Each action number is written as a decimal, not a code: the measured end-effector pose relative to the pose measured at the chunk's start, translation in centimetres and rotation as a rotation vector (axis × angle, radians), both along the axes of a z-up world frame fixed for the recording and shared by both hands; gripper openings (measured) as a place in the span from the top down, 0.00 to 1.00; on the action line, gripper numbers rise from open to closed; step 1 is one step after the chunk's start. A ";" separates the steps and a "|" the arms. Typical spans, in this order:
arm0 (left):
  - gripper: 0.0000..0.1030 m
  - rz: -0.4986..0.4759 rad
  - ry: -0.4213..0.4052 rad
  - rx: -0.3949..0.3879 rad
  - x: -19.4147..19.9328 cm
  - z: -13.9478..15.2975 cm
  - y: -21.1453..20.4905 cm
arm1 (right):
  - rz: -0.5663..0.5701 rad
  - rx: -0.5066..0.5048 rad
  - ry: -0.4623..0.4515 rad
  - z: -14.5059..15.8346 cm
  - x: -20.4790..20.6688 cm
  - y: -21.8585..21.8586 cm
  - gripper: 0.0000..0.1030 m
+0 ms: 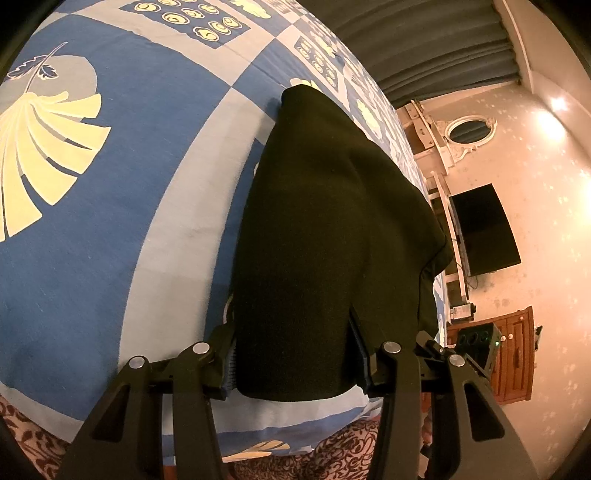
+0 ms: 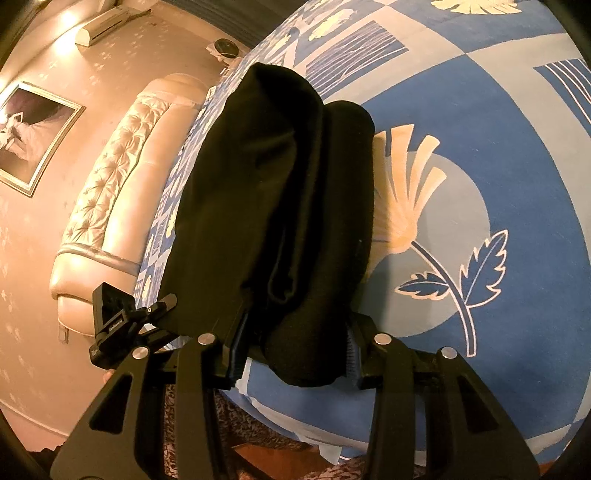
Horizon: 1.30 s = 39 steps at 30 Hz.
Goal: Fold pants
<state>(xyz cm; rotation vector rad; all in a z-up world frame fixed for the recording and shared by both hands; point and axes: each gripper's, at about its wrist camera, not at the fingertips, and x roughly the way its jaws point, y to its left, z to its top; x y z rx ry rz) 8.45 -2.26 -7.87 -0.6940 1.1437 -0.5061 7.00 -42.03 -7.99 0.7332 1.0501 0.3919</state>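
Item 1. Pants [image 1: 325, 229]: black, thick cloth, lying on the bed near its front edge. They look already doubled into a narrow bundle; in the right wrist view [image 2: 280, 206] I see two layers side by side with a hem showing between them. The near end is lifted off the sheet, the far end rests on it.

Item 2. My left claw [image 1: 295, 363]: fingers clamped on the near end of the pants, cloth filling the whole gap between them. I judge I hold it this way to carry the near end over toward the far end for the next fold.

Item 3. My right claw [image 2: 295, 354]: likewise clamped on a thick roll of the same cloth, beside the left. Two grips on one edge keep the layers together and the fold line straight.

Item 4. Bedsheet [image 1: 110, 221]: blue and pale grey with cream fan flowers and leaves, smooth, a flat place to lay the fold.

Item 5. Room, left wrist view: grey curtain [image 1: 424, 48], oval mirror [image 1: 471, 129], dark screen [image 1: 487, 229] on the wall, wooden cabinet [image 1: 513, 354].

Item 6. Room, right wrist view: padded headboard [image 2: 122, 177], framed picture [image 2: 33, 136], air conditioner [image 2: 107, 22] high on the wall.

Status: fold partly made, not finished.
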 end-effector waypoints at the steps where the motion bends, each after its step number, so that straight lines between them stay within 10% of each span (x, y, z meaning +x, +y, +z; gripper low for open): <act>1: 0.54 0.001 0.001 -0.001 0.0 0.0 0.1 | 0.003 -0.004 -0.002 0.1 0.0 0.1 0.60; 31: 0.54 0.024 0.007 -0.044 -0.1 -1.0 1.1 | 0.033 -0.060 -0.027 0.8 0.6 1.6 0.59; 39: 0.42 -0.005 -0.002 -0.100 -0.5 -0.7 2.0 | 0.035 0.043 -0.007 -0.2 0.2 0.3 0.40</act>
